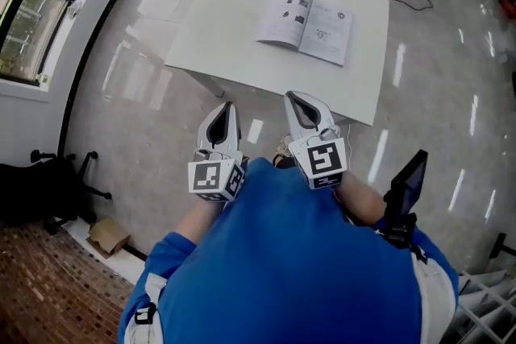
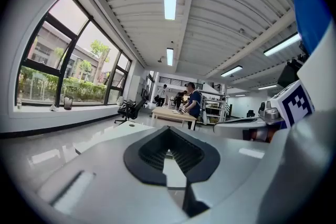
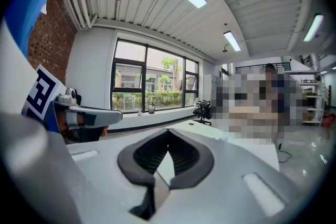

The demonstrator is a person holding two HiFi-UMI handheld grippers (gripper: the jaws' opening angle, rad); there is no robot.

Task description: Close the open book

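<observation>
Grippers hover side by side before the white counter (image 1: 201,44): left gripper (image 1: 226,113) and right gripper (image 1: 295,104), each with jaws pressed together on nothing. Open book (image 1: 306,26) lies flat toward the counter's far right, well apart from both.

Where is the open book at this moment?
In the head view the open book lies on the white table, right of its centre, beyond the right gripper and untouched.
</observation>
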